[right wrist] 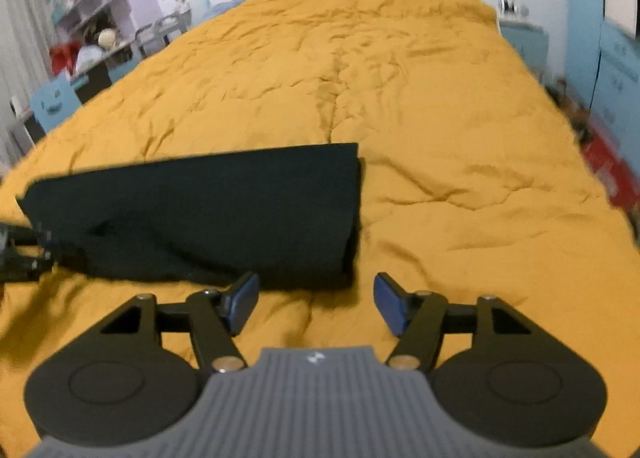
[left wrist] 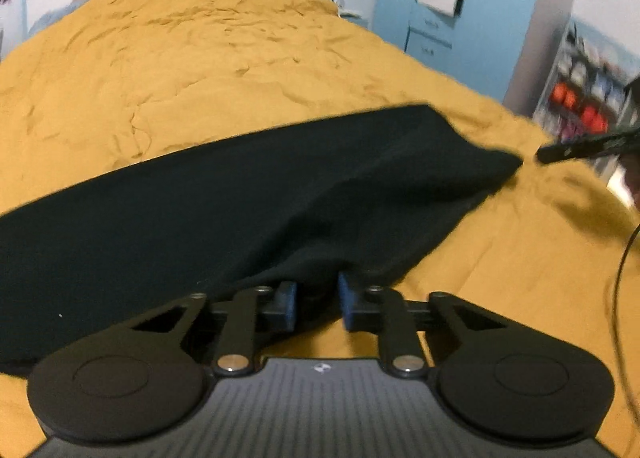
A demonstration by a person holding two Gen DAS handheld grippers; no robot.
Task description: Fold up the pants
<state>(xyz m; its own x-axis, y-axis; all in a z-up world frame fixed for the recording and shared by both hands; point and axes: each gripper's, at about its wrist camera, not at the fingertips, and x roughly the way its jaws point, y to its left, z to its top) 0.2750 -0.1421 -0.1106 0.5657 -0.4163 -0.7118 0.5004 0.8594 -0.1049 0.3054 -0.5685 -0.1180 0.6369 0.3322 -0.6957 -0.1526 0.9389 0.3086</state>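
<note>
With the left tongs [left wrist: 318, 300] clamped on the pants [left wrist: 224, 197] at 6 o'clock and the right tongs [right wrist: 316, 304] apart, one-sided lifting could skew the fold.

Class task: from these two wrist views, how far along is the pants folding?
Done: the black pants lie on the mustard bedspread as one narrow strip, legs apparently stacked. In hand: the left tool pinches cloth at the strip's near edge. The right tool is open, holding nothing. Left: folding the strip across its length.
</note>
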